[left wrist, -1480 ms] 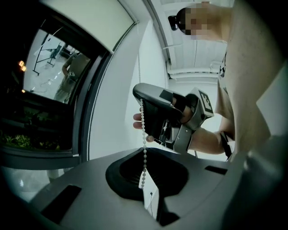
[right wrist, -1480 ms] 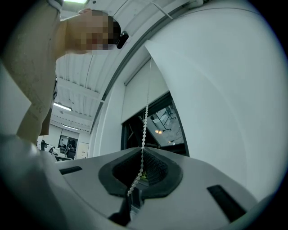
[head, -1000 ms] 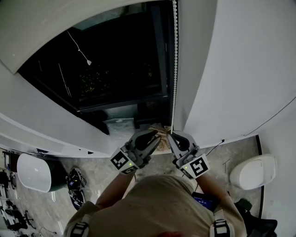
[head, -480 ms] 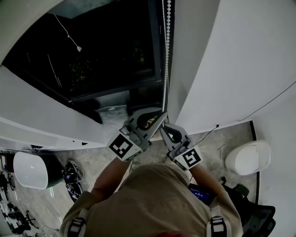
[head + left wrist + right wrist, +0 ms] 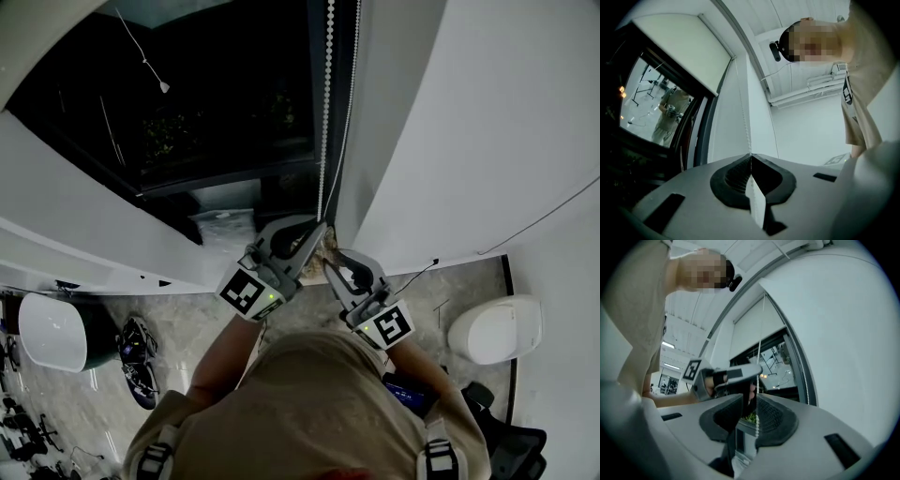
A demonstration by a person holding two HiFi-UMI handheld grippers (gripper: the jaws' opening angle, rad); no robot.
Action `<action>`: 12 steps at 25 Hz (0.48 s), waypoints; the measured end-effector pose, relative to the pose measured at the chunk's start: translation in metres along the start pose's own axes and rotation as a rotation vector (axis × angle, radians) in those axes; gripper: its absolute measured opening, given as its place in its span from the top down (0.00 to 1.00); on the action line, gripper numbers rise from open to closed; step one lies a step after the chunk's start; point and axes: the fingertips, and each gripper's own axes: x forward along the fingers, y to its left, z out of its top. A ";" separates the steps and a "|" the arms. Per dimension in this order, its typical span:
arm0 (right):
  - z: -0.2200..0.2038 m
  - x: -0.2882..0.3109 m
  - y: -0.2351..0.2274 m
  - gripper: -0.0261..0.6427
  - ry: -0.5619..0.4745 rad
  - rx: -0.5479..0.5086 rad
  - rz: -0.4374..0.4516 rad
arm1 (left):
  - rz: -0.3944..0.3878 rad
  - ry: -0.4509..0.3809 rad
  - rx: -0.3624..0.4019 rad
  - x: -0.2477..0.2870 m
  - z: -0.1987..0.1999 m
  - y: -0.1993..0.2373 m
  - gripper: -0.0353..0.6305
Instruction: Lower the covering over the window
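Two broad surfaces frame my reach: the white wall (image 5: 487, 122) on the right and the dark window (image 5: 216, 112) on the left, meeting at a vertical frame edge straight ahead of me. Seen from the left gripper view, the blind (image 5: 679, 47) covers only the top of the window, its lower edge high up and dark glass open beneath it. Along that right-hand window edge hangs the bead chain (image 5: 325, 122) in two strands, close to the frame, with free space on the window side and the wall crowding the other. My left hand-held gripper (image 5: 317, 232) is pinched tight on one strand, pads meeting with the chain running up out of them. My right hand-held gripper (image 5: 330, 259) sits just below and beside it; its jaws have just been opening and stand narrowly apart, a strand of beads hanging loose between them.
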 end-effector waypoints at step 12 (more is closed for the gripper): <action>0.048 0.023 -0.016 0.81 -0.047 -0.073 0.030 | -0.026 0.141 -0.048 -0.011 -0.078 -0.029 0.92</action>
